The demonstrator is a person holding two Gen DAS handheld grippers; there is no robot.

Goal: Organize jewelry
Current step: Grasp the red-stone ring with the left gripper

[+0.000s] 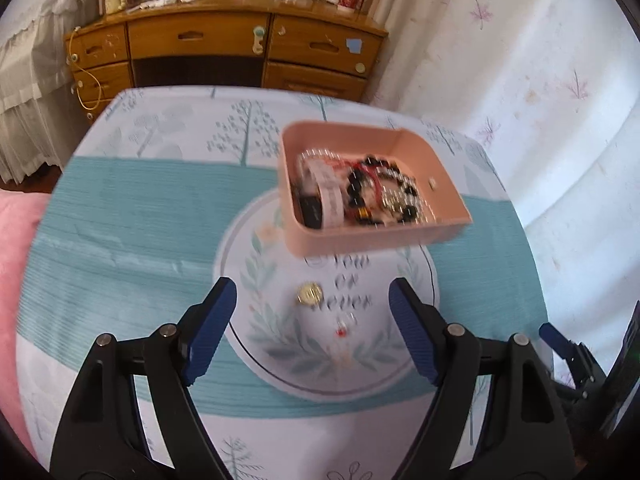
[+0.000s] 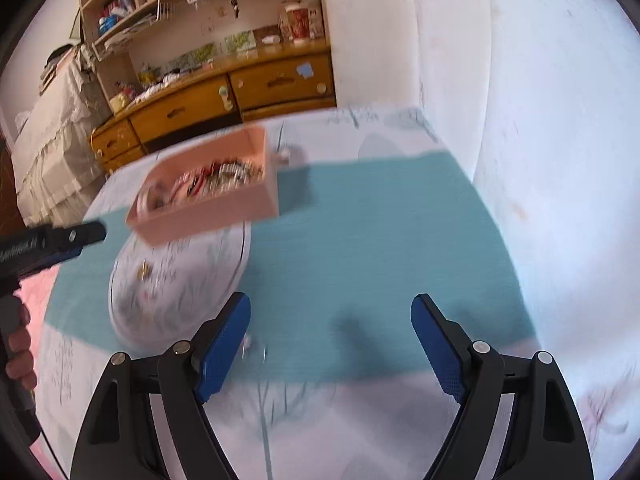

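A pink open box [image 1: 436, 184] sits on the patterned cloth, holding bead bracelets [image 1: 384, 192], a white band and other jewelry. It also shows in the right wrist view [image 2: 208, 212]. A gold round piece [image 1: 309, 293] and a small clear piece with a red dot [image 1: 341, 326] lie on the white circle of the cloth, between the box and my left gripper [image 1: 312, 328]. The left gripper is open and empty, just short of them. My right gripper [image 2: 330, 340] is open and empty over the teal band, right of the circle. A small silvery piece [image 2: 256, 350] lies by its left finger.
A wooden dresser [image 1: 224, 44] with clutter stands beyond the table's far edge. White floral fabric [image 1: 540, 80] rises along the right side. Pink fabric [image 1: 16, 248] lies at the left. The right gripper's tip [image 1: 556, 338] shows at the left view's lower right.
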